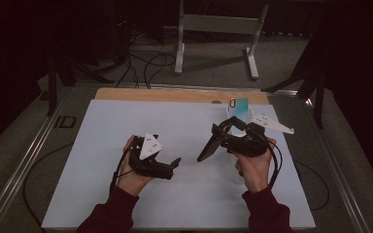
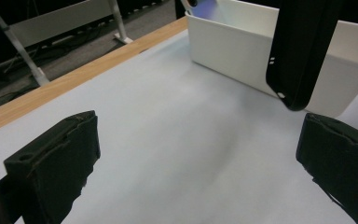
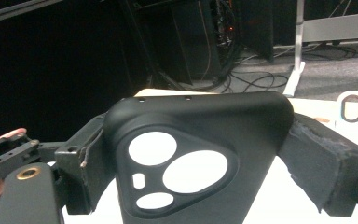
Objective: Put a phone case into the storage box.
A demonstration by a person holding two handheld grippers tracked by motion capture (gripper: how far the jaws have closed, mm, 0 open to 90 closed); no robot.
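across the table [image 1: 126, 121], from the high view: a pale sheet over most of the top, a strip of bare wood along the 12 o'clock edge. at about 1 o'clock from the sheet's centre, hard by that wooden strip, a white bin [image 2: 242, 51], with a pale blue item [image 1: 240, 104] standing inside; too small to name, possibly another case.

near centre, slightly toward 3 o'clock, the right gripper [image 1: 218, 138], held up off the sheet by the right hand [image 1: 252, 165], grey three-cornered plate on top. jaws clamped on a black phone case [image 3: 191, 158], one pad at each long edge; camera cut-outs plain in the right gripper view, sheet showing through the holes. from above, case hanging tilted, lower end toward 7 o'clock, clear of the sheet. from the left gripper view, same case dangling in front of the bin's near wall, not touching it.

toward 8 o'clock from centre, the left gripper [image 1: 167, 167] in the left hand [image 1: 133, 177], low over the sheet, pointing toward 3 o'clock. jaws spread wide, bare sheet between them, nothing held. well apart from the case's lower end, a gap of sheet between.

dark red sleeves at the 6 o'clock edge, black cable looping from each gripper.
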